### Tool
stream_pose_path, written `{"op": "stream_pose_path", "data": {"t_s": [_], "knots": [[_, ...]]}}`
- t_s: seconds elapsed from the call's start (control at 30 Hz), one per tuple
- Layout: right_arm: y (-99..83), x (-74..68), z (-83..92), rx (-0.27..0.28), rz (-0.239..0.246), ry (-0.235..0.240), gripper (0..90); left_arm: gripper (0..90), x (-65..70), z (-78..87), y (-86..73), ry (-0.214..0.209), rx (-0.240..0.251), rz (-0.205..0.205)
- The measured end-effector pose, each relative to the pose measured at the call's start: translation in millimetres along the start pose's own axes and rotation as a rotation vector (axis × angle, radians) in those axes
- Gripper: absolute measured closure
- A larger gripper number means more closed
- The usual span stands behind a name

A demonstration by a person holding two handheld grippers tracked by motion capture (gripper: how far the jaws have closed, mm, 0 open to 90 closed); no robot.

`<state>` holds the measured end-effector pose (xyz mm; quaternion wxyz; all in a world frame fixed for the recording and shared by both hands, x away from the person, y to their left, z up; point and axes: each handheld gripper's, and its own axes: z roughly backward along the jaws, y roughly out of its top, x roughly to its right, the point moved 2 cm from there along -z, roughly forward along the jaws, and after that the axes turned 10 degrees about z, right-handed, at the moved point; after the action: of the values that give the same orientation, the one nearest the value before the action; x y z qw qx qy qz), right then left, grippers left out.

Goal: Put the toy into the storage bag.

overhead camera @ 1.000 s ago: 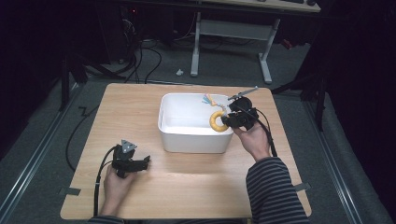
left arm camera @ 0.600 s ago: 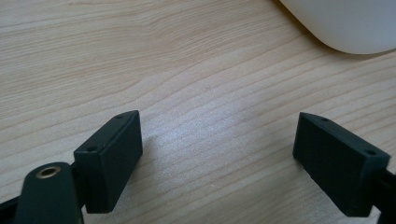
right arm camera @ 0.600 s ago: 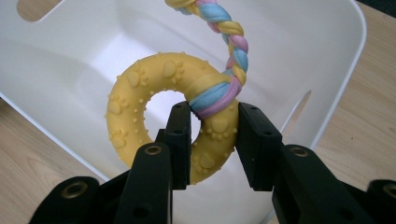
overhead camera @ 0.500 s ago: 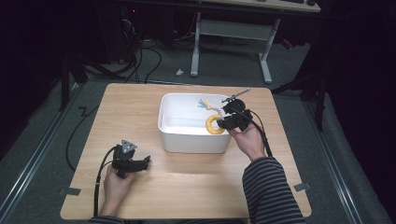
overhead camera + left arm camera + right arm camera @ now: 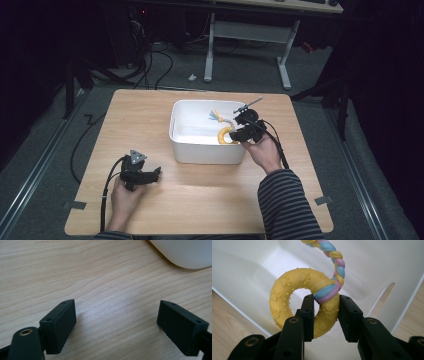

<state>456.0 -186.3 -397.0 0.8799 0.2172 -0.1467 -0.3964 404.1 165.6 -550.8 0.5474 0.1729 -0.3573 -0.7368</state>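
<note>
The right gripper [image 5: 326,315] has its two black jaws clamped across the band of a yellow ring toy [image 5: 297,297], one jaw reaching through the ring's hole and the other pressing on the outer side. The grip sits at the ring's lower right as the right gripper view shows it, just below the spot where a braided rope [image 5: 333,263] wraps around the ring. In the high view the ring [image 5: 225,135] hangs at the gripper's tips [image 5: 239,135] over the right part of a white tub [image 5: 200,150], near its right wall, with the rope trailing away into the tub toward its far side.

The ring is a rubbery, matte yellow doughnut — its surface studded with small raised dots and moulded paw prints. The rope is a soft twist of yellow, pink and pale blue strands; a flat band of the same colours loops tightly round the ring. The tub is smooth, glossy white plastic with rounded corners and a thick rim, and it stands on a pale wooden table [image 5: 150,115] with fine straight grain.

The left gripper [image 5: 117,325] rests low over the bare wood near the table's front left, well apart from the tub — its blocky black jaws stand wide apart with nothing between them.
</note>
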Motion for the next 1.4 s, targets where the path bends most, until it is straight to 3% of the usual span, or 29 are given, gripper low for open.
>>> {"op": "stream_pose_path", "data": {"t_s": [0.23,0.33,0.43,0.57,0.63,0.9,1.4], "knots": [[-0.9,-0.7,-0.2,0.005,0.008,-0.001,66.5,16.0,0.0,0.0,0.0,0.0,0.0,0.0],[-1.8,-1.7,2.7,0.029,0.004,-0.01,55.2,16.0,0.1,-0.1,0.1,-0.001,0.0,-0.001],[-5.7,1.5,9.2,0.06,-0.003,-0.035,51.1,16.0,0.5,-0.2,0.1,-0.004,0.0,-0.002],[-12.5,6.4,18.5,0.098,-0.017,-0.044,50.9,16.0,0.6,-0.2,0.1,-0.005,0.0,-0.003],[-20.4,11.9,28.3,0.144,-0.037,-0.049,50.9,16.0,0.7,-0.3,0.2,-0.005,0.0,-0.003],[-36.9,21.8,44.8,0.181,-0.053,-0.071,51.7,16.0,0.7,-0.3,0.2,-0.005,0.0,-0.003],[-57.4,30.1,59.7,0.214,-0.083,-0.088,51.5,16.0,0.7,-0.3,0.1,-0.005,0.0,-0.003]]}}
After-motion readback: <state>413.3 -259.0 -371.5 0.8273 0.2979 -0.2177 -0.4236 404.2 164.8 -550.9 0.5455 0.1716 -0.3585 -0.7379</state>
